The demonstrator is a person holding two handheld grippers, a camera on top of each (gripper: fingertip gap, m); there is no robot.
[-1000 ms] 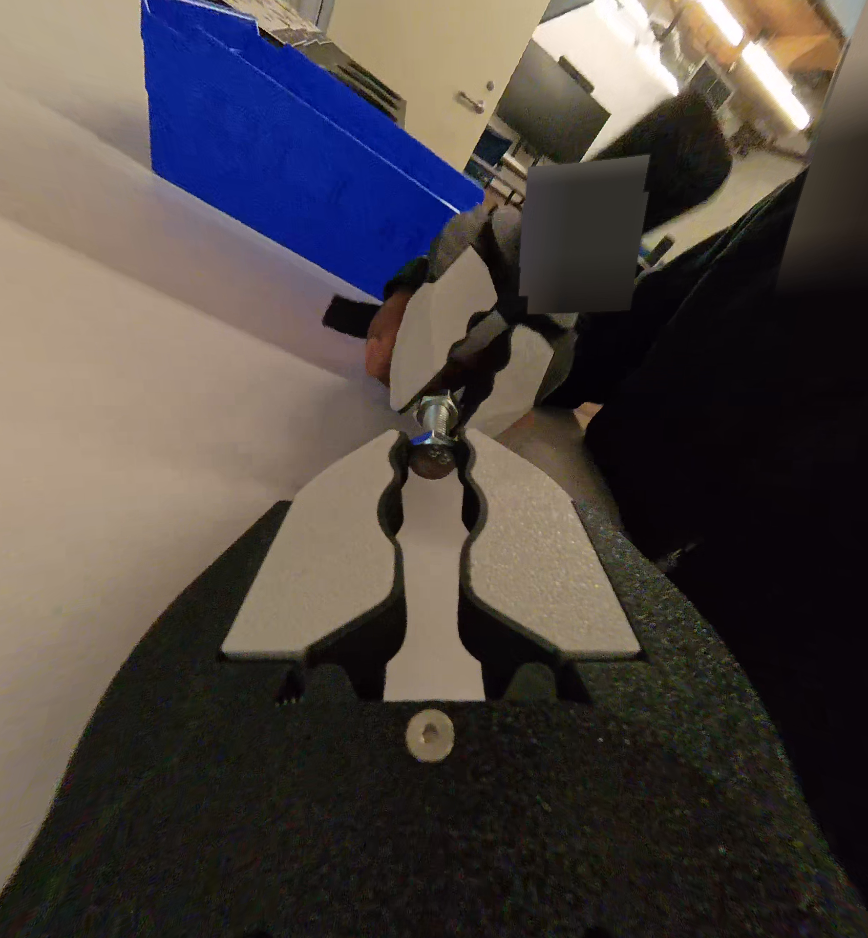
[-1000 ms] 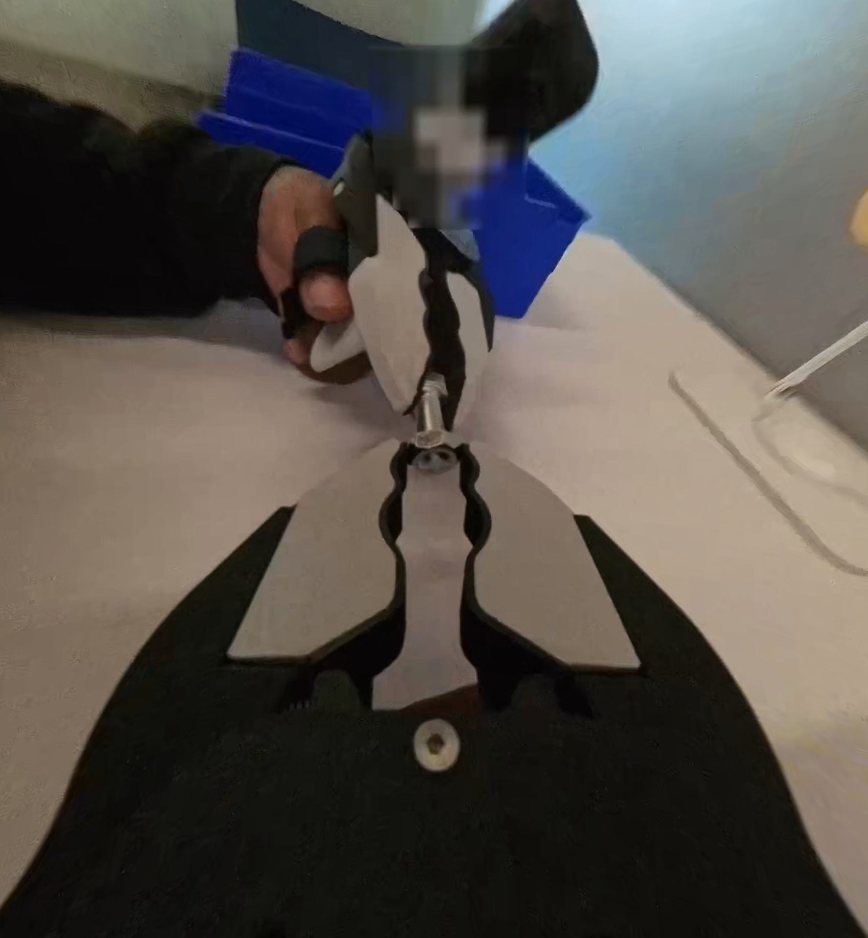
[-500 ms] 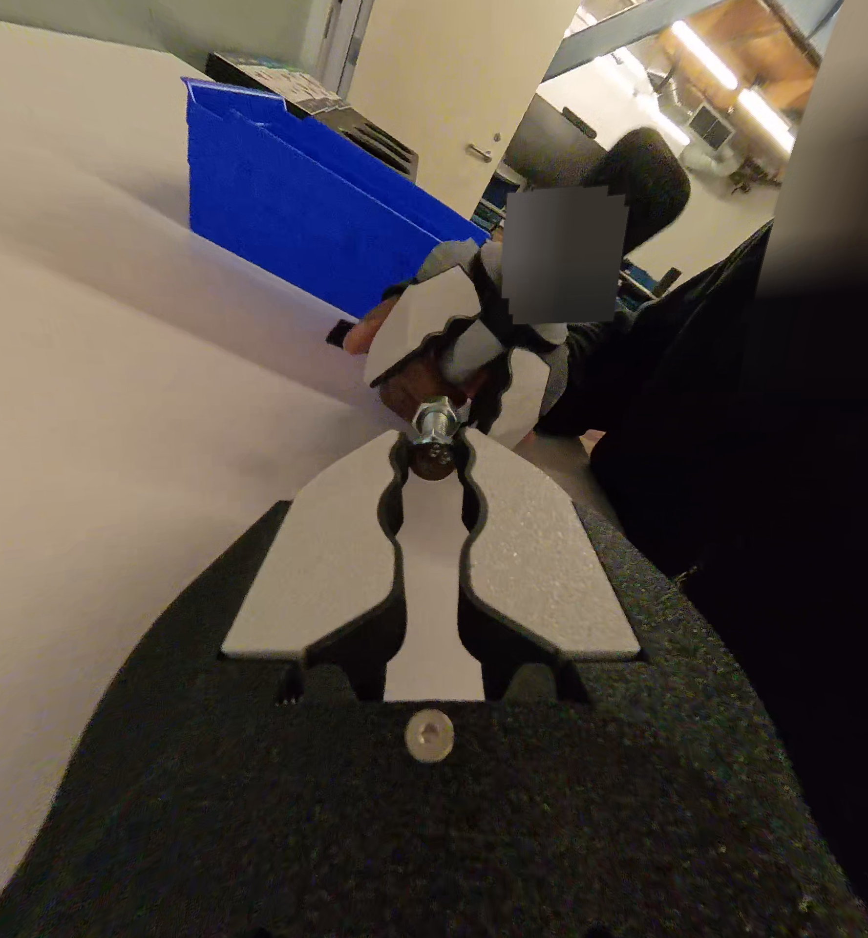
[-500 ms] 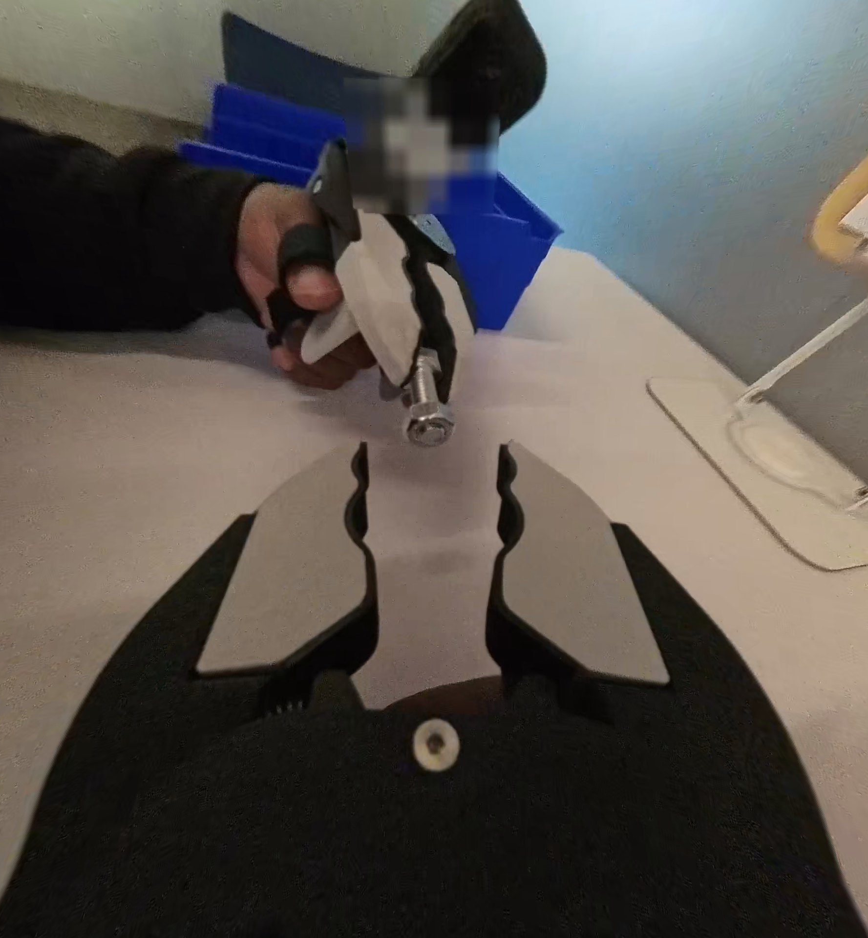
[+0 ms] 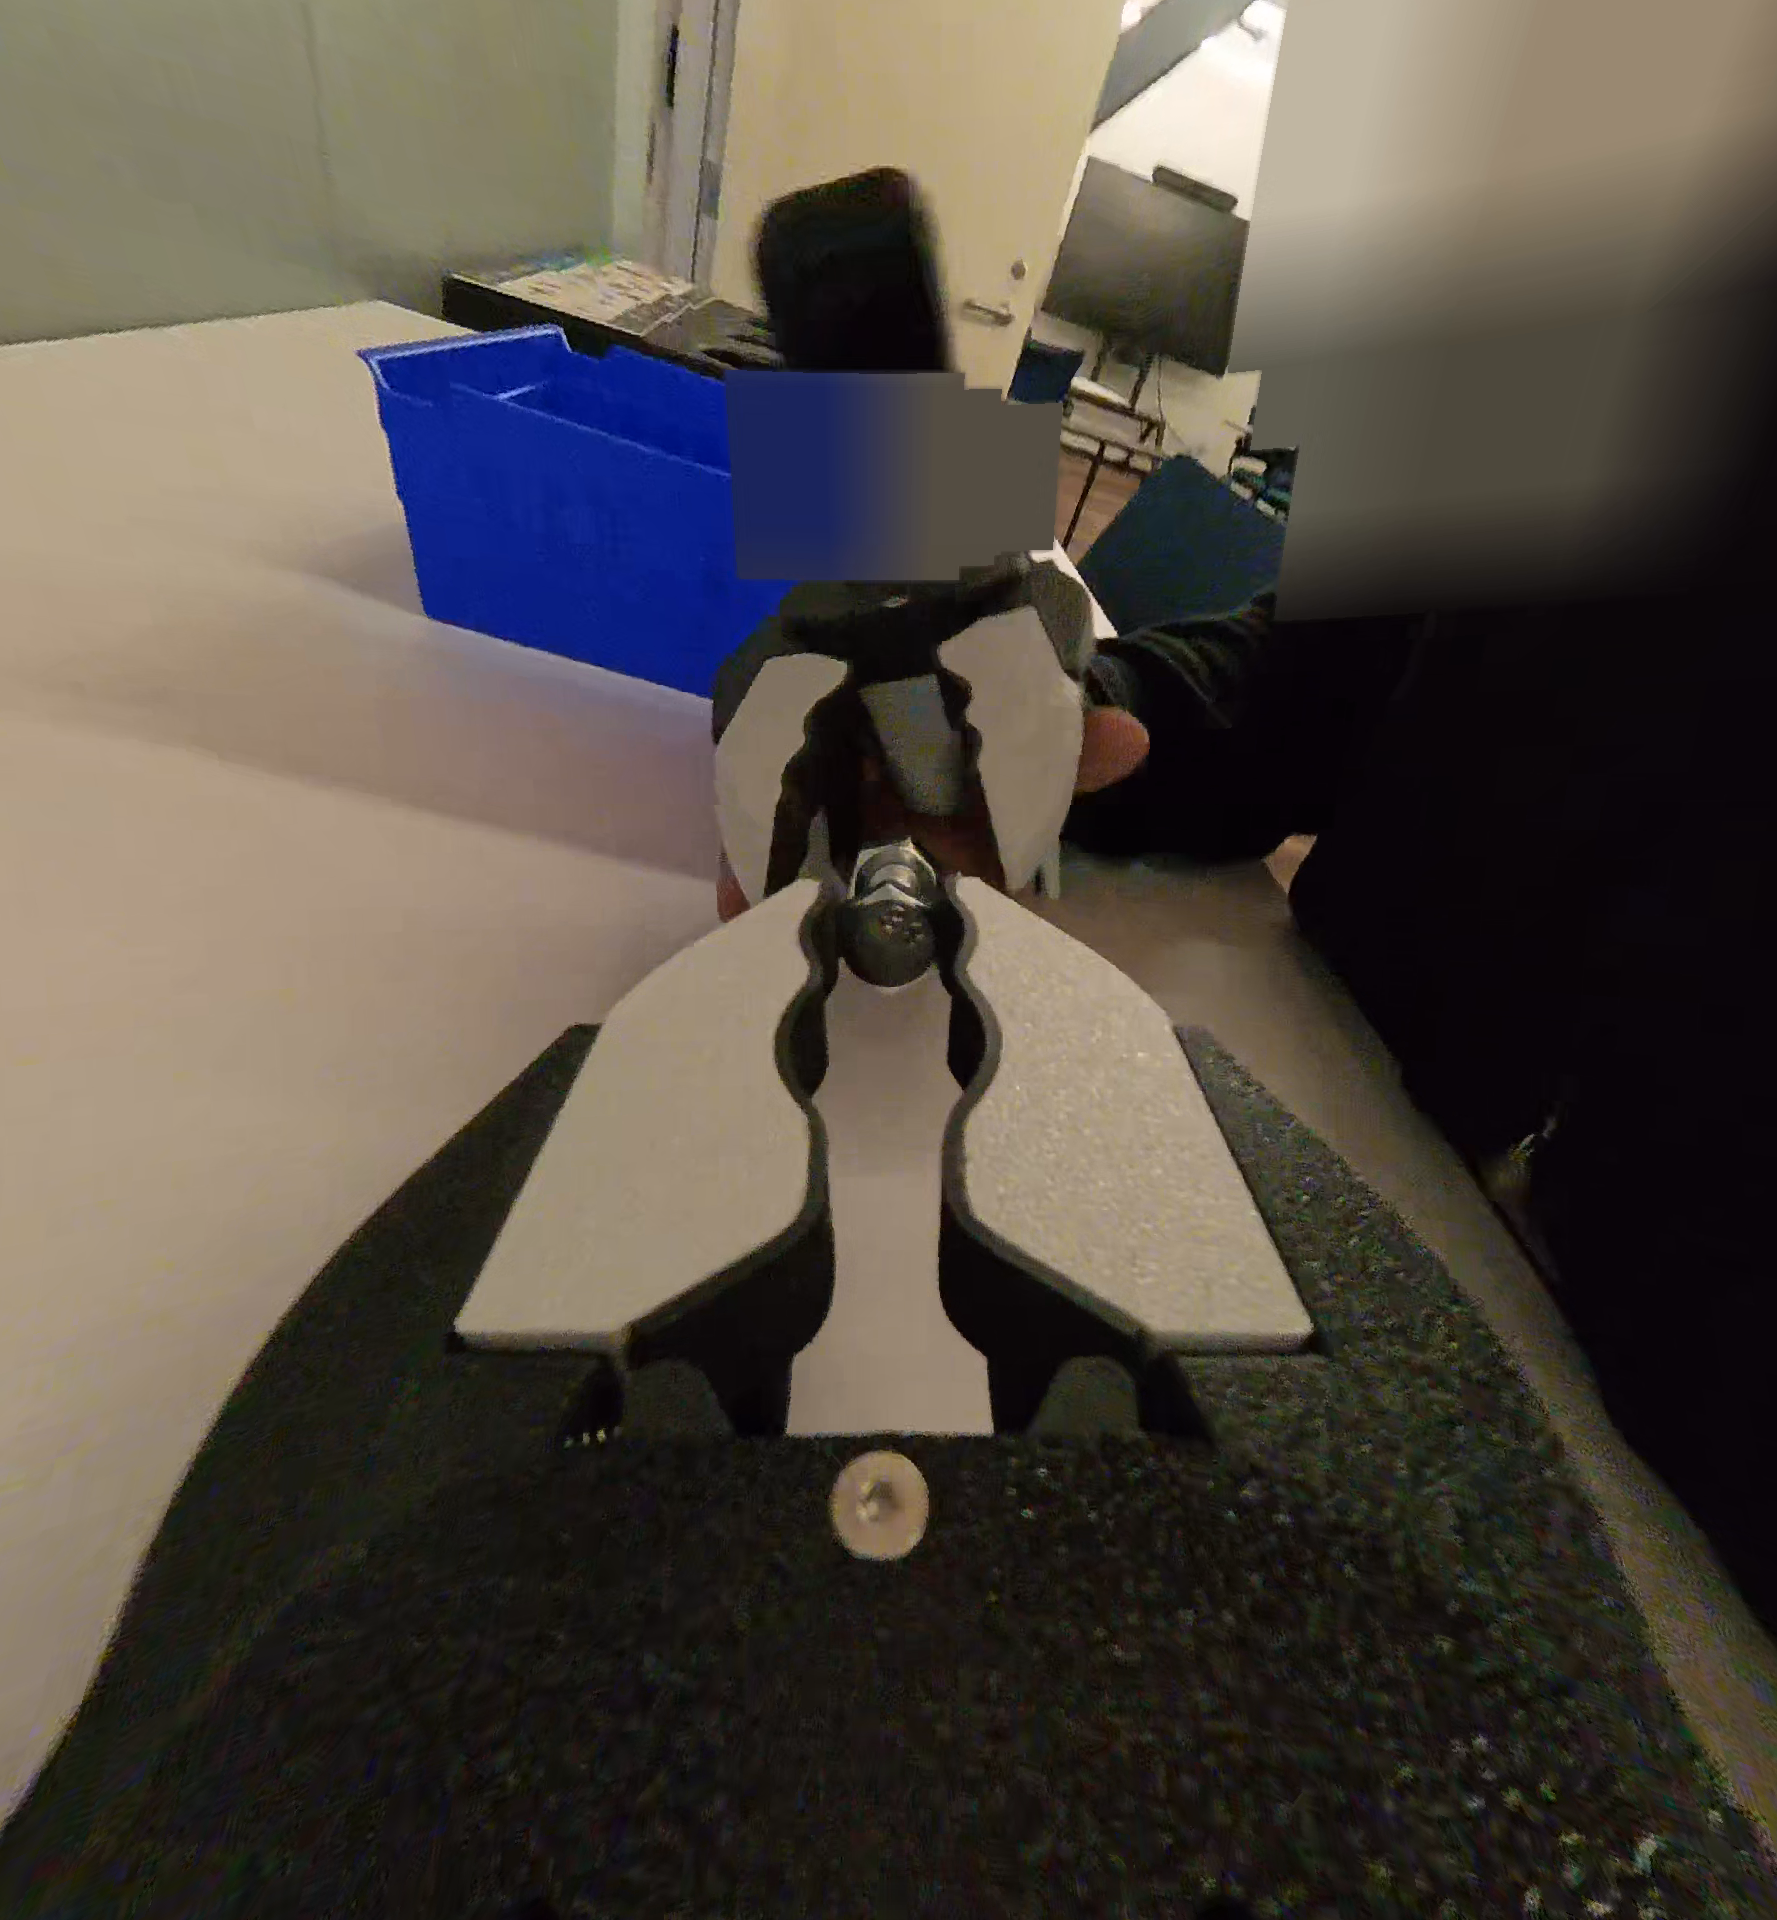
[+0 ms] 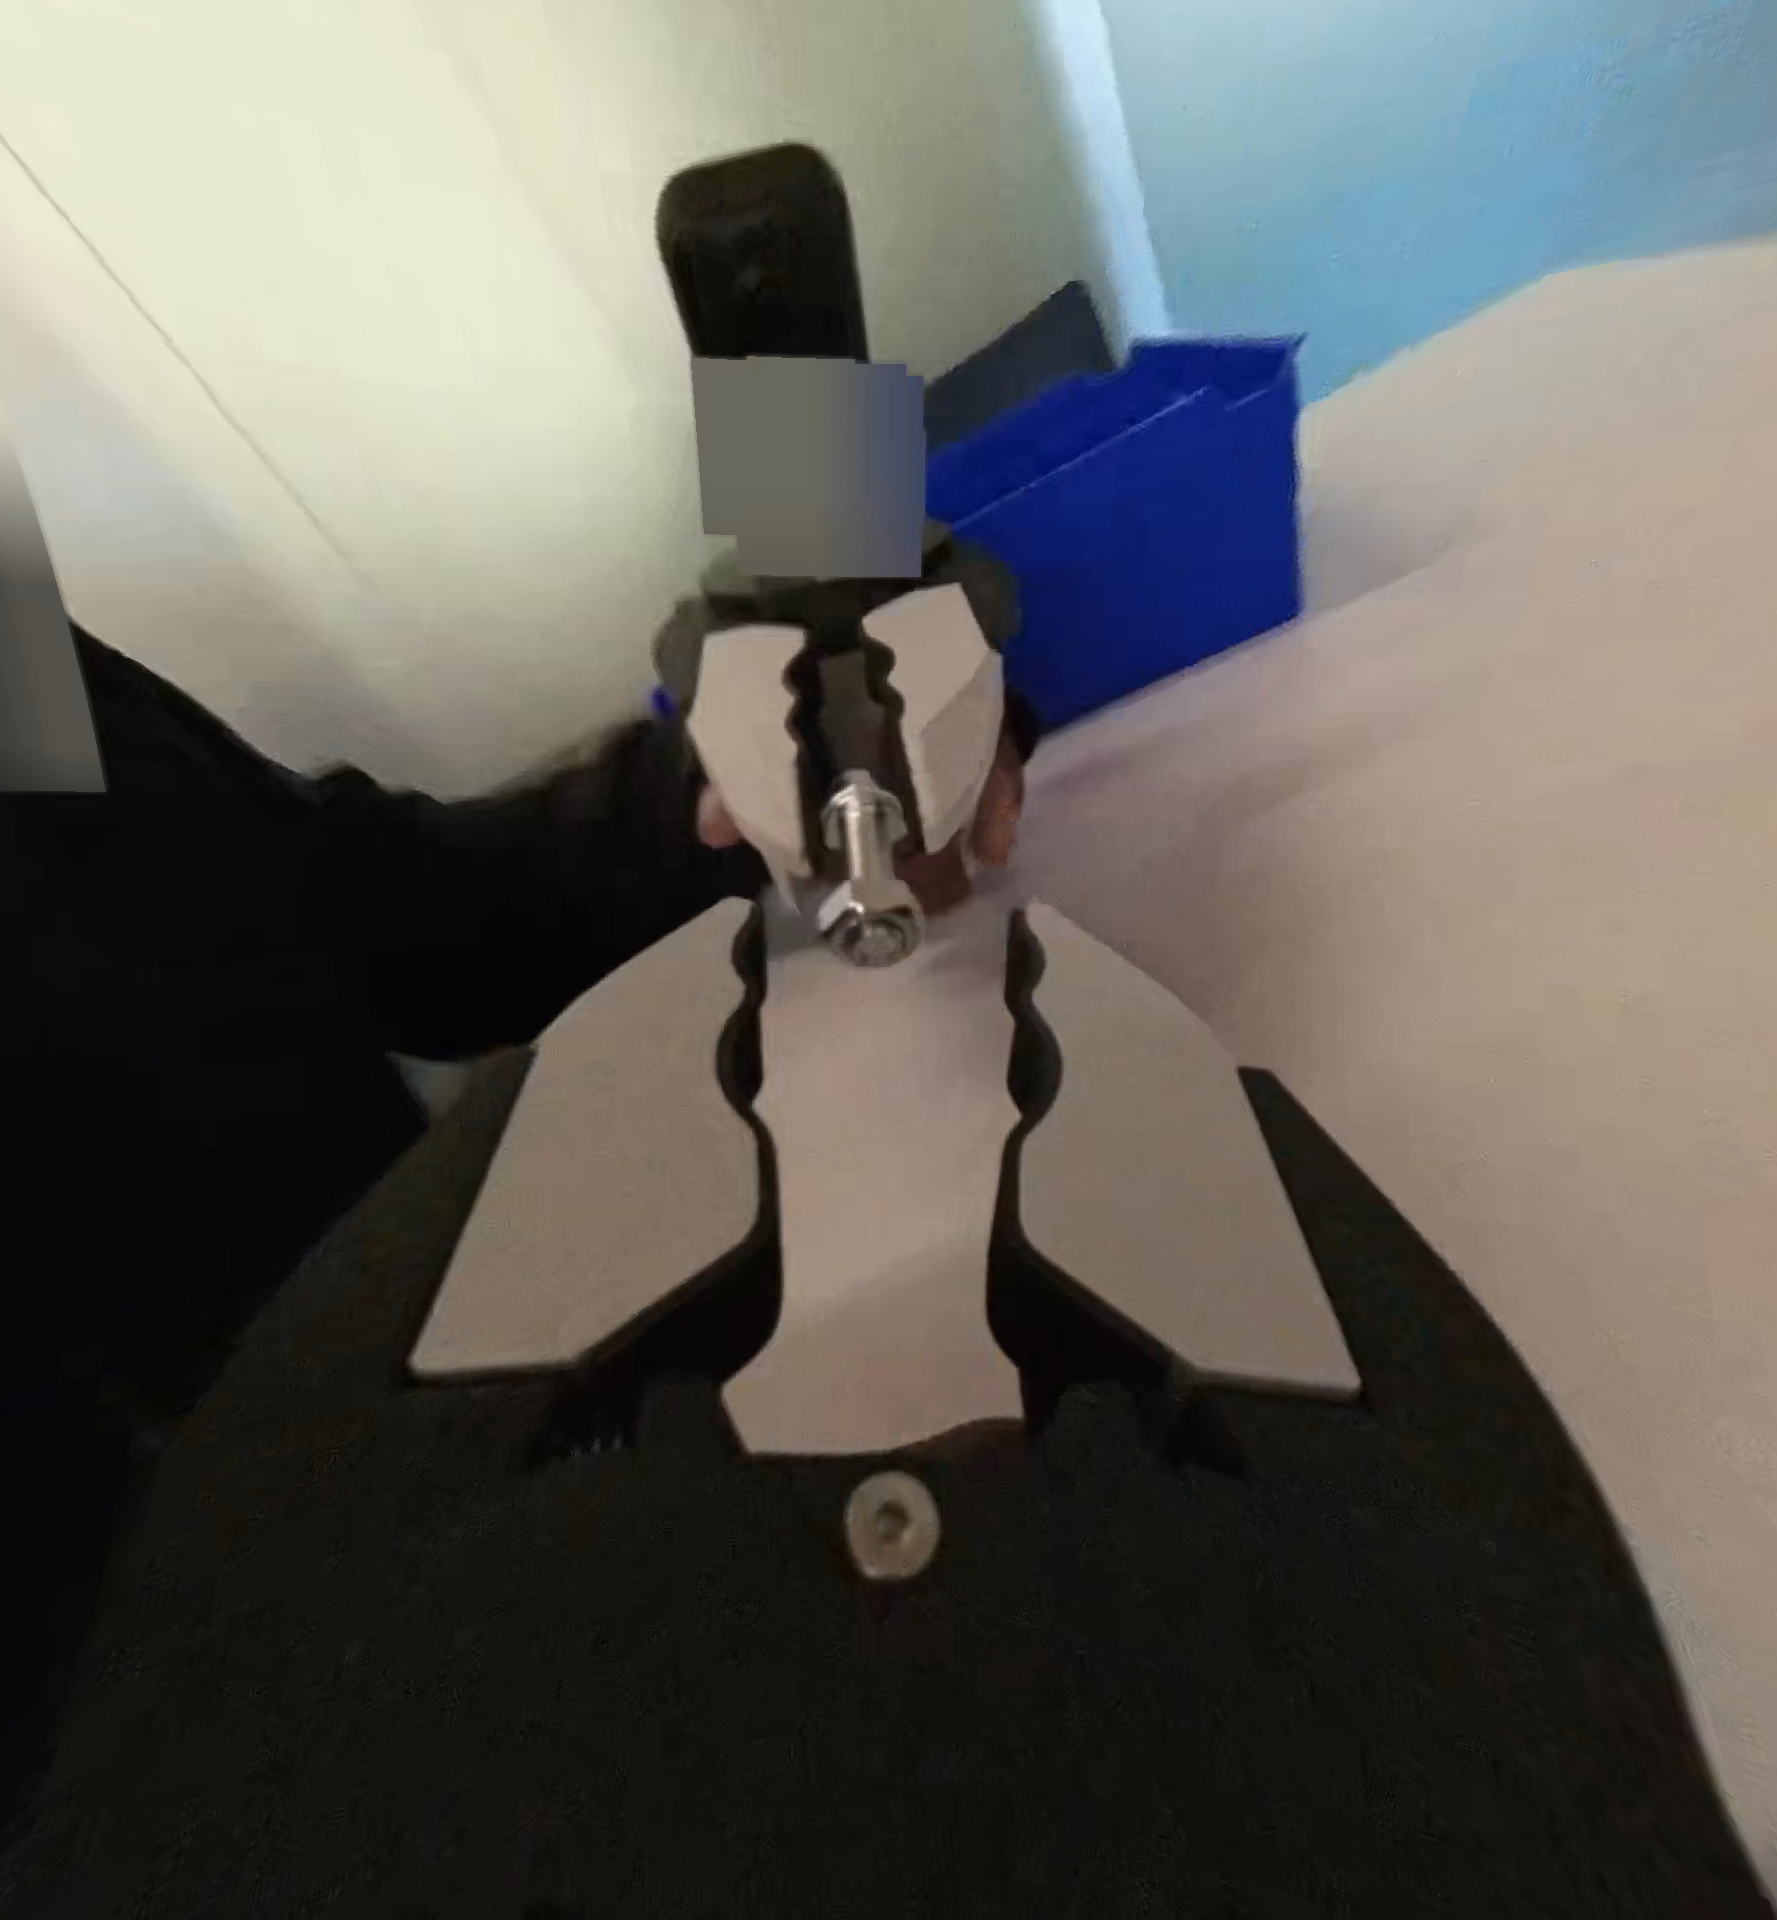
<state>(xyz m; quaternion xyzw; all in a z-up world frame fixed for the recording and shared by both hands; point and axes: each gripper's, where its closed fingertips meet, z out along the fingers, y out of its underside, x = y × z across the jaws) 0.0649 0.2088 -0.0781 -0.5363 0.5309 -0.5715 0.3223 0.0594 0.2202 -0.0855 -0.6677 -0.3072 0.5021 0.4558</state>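
Left wrist view: we see left gripper point(image 5: 889, 940) clamped on bolt point(image 5: 889, 930) head; shank points into right gripper point(image 6: 876, 940), fingers apart around the nut point(image 6: 868, 925).

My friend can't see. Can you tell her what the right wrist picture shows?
The right gripper is open in front of a silver bolt pinched by the left gripper, above a white table. A blue bin stands behind.

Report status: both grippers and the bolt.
Left gripper shut on the bolt, fingers clamping its head. Right gripper open, fingers either side of the nut end, not touching. Blue bin well behind.
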